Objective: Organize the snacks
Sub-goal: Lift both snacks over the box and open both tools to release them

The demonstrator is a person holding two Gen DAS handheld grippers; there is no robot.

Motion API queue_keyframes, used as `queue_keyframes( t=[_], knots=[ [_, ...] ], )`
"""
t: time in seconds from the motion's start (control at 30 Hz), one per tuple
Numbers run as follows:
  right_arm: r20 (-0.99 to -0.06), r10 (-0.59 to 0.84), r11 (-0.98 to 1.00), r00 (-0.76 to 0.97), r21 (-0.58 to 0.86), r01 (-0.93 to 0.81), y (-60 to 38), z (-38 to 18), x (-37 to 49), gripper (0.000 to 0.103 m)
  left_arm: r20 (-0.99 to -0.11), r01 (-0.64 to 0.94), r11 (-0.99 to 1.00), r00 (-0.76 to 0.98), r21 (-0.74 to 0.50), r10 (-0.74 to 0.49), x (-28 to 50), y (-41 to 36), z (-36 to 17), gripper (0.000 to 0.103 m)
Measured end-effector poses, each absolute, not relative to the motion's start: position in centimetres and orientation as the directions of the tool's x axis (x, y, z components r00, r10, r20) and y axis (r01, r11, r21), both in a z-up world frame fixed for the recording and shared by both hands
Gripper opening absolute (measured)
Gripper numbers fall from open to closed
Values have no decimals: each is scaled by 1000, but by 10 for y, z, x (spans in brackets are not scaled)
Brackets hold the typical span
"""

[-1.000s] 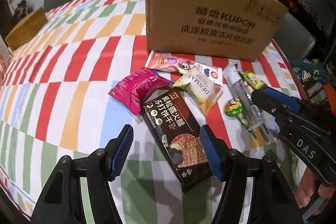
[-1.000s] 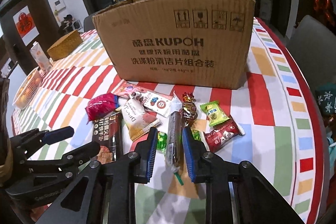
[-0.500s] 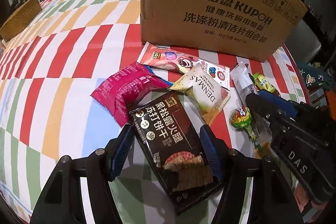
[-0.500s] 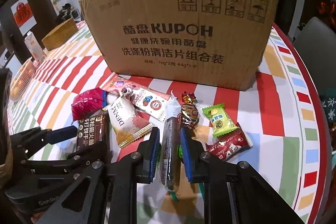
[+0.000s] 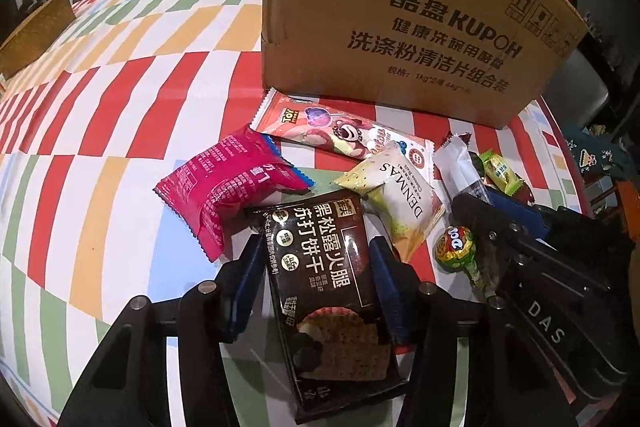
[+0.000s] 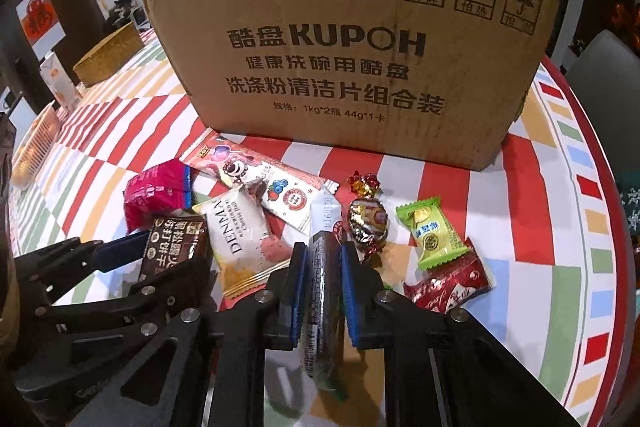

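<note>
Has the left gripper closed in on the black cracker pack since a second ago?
Yes. The left gripper has advanced toward the cardboard box and narrowed; its pads now flank the black cracker pack.

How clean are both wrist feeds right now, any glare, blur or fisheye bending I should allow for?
Left wrist view: glare streaks on the glossy black cracker packet, corners vignetted, brown cardboard box bowed. Right wrist view: box top edge arcs strongly; the dark clear-wrapped snack stick smears near the lens; print stays sharp.
</note>
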State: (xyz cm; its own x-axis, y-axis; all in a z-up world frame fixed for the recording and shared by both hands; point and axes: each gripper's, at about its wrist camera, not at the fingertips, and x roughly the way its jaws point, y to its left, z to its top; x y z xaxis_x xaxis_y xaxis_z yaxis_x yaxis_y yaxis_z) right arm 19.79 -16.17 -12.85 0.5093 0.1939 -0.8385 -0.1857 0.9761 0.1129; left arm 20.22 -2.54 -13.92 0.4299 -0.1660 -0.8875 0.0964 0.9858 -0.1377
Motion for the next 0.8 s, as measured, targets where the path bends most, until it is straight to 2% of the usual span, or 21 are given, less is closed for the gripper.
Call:
queue_keyframes(
  t=[0.33, 0.8],
  knots=[
    [-799, 197, 978, 568, 116, -176, -167, -106, 173, 17, -872, 93, 983, 453, -159, -184, 183, -20, -126, 50],
    [-705, 245, 969, 666, 160, -187, -176, -53, 146, 17, -760, 145, 977, 614, -156, -213, 151, -15, -49, 48]
  ],
)
